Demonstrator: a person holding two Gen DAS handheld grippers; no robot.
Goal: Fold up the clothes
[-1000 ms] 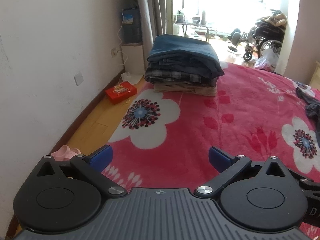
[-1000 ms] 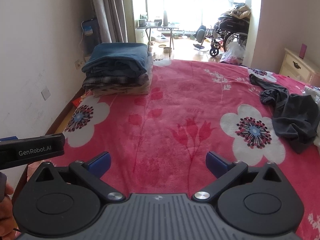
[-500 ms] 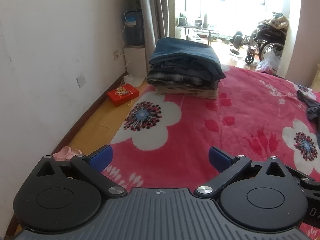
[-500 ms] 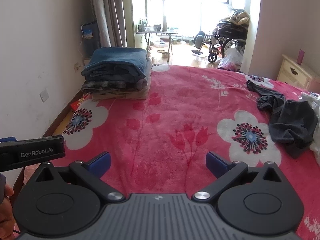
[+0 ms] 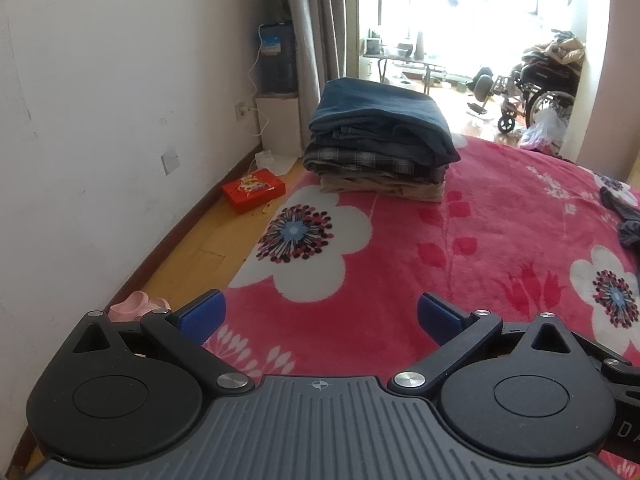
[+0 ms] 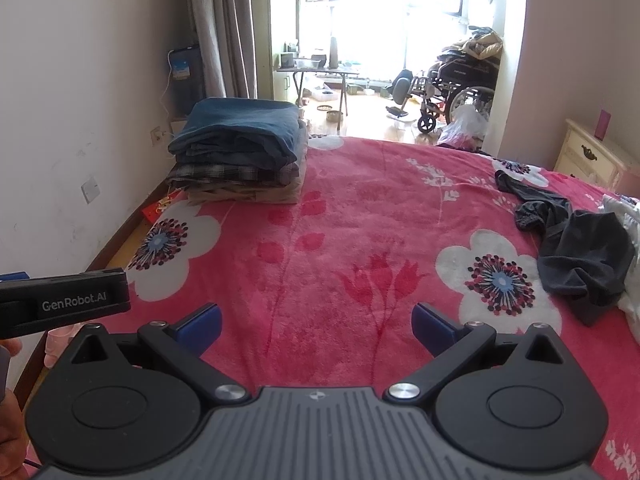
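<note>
Nearer now: one folded stack (image 5: 380, 140)

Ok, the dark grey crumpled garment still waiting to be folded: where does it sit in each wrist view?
Left wrist: only a sliver of the dark grey garment shows, cut by the right edge.
Right wrist: the garment lies in full at the right, on the red blanket.
Shared landmark: the folded stack at the bed's far left corner.
</note>
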